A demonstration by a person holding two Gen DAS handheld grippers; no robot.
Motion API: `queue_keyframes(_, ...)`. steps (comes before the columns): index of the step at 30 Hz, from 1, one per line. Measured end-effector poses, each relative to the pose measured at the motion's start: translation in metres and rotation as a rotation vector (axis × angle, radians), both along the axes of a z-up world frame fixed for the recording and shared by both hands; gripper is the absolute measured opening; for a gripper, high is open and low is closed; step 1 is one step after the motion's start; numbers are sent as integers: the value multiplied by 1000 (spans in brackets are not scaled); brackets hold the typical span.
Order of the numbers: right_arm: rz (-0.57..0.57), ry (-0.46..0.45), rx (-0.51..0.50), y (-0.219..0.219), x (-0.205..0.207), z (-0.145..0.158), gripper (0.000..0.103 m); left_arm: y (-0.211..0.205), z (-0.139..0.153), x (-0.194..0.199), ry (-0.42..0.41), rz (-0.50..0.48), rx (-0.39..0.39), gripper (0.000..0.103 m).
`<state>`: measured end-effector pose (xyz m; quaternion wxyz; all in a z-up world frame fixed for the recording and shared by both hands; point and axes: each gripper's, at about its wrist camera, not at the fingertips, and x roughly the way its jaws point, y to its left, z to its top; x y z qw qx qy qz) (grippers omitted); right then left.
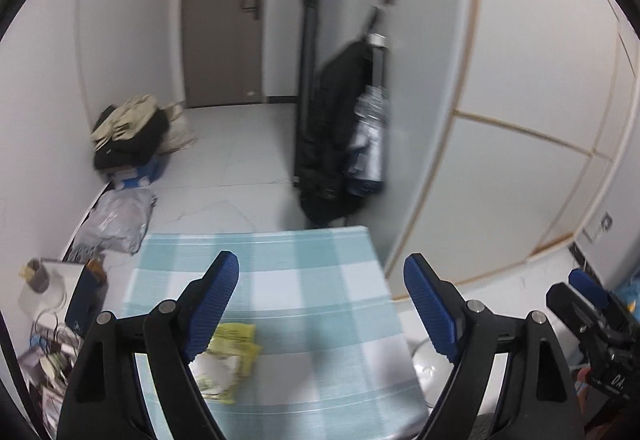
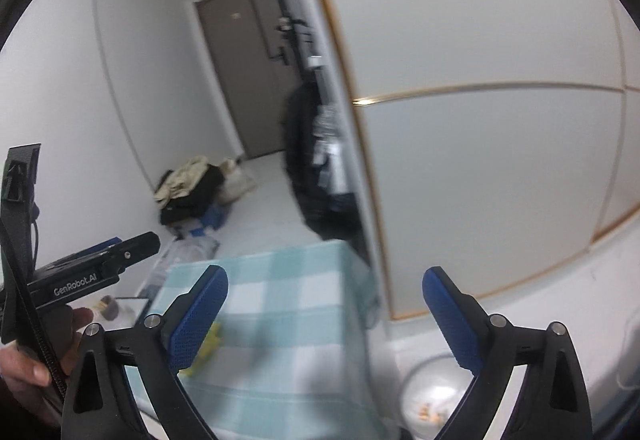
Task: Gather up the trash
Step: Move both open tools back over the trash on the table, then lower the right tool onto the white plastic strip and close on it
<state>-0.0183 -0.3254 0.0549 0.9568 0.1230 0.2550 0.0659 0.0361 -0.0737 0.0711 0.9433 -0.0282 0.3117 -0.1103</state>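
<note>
Crumpled yellow and white wrappers (image 1: pixel 230 356) lie on a small table with a teal checked cloth (image 1: pixel 320 320), near its left side. My left gripper (image 1: pixel 320 264) hovers above the table, open, with nothing between its blue pads. In the right wrist view my right gripper (image 2: pixel 326 276) is also open and empty over the same table (image 2: pixel 288 340), and the wrappers (image 2: pixel 210 344) peek out by its left finger. A bin lined with a white bag (image 2: pixel 432 396) stands on the floor right of the table, with orange scraps inside. A hand (image 2: pixel 24 368) holds the left gripper at the left edge.
Clothes and bags are piled (image 1: pixel 128 136) against the left wall, with a grey plastic bag (image 1: pixel 116 220) nearer. A dark coat (image 1: pixel 336 144) hangs at the wall corner past the table. White cupboard panels (image 1: pixel 520 120) fill the right. A cluttered shelf (image 1: pixel 48 320) sits left of the table.
</note>
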Motion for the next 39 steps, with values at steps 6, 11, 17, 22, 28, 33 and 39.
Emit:
queue_keyframes(6, 132, -22, -49, 68, 16, 7, 101, 53, 3, -5, -62, 95, -55, 83)
queue_keyframes(11, 220, -5, -89, 119, 28, -4, 103, 84, -10, 1, -50, 167, -87, 83)
queue_keyframes(17, 280, 35, -95, 162, 42, -25, 103, 125, -34, 4, -21, 222, -106, 83)
queue_keyframes(22, 349, 74, -114, 194, 54, -34, 103, 155, -50, 9, 19, 234, -172, 83)
queue_keyframes(28, 443, 106, -209, 231, 72, -47, 103, 178, -57, 12, 39, 229, -219, 83)
queue_keyframes(33, 511, 138, -276, 256, 92, -62, 103, 192, -66, 19, 84, 239, -258, 82)
queue_keyframes(39, 634, 261, -320, 284, 118, -97, 96, 198, -71, 26, 113, 254, -239, 83)
